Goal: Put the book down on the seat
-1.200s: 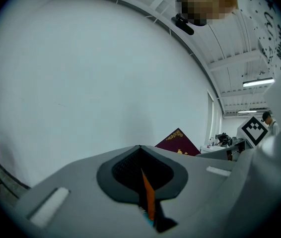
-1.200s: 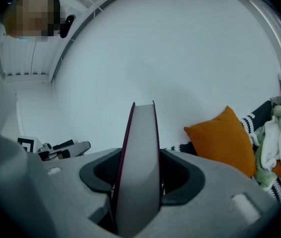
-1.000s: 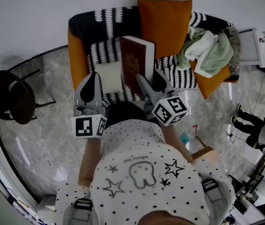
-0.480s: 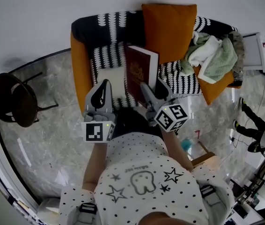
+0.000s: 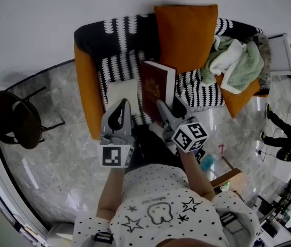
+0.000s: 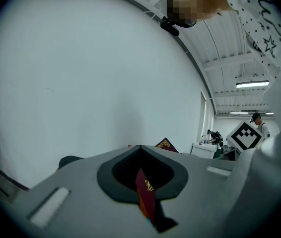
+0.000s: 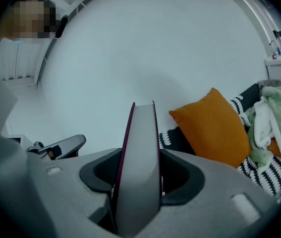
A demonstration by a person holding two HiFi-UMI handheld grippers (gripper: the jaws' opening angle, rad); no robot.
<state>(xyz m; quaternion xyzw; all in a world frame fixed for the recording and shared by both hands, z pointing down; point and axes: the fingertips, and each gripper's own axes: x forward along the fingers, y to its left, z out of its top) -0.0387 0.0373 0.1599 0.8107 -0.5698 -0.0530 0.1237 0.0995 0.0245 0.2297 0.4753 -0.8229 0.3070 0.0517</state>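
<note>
Over the striped seat (image 5: pixel 117 68), your right hand-held gripper (image 5: pixel 168 108) clamps the book (image 5: pixel 156 85) upright, while the left hand-held gripper (image 5: pixel 123 104), seemingly closed and empty, waits beside.

Ahead of both grippers, a plain pale wall (image 5: pixel 58 9) backs an orange sofa (image 5: pixel 86 71) with a black-and-white patterned cover. An orange cushion (image 5: pixel 186 32) leans just beyond the right gripper (image 5: pixel 162 106), and a heap of green and white cloths (image 5: pixel 238 63) lies farther to its right. The floor (image 5: pixel 48 153) is grey marble (glossy, streaked with reflected light), and a dark round chair (image 5: pixel 12 120) stands well to the left of the left gripper (image 5: pixel 123 104).
</note>
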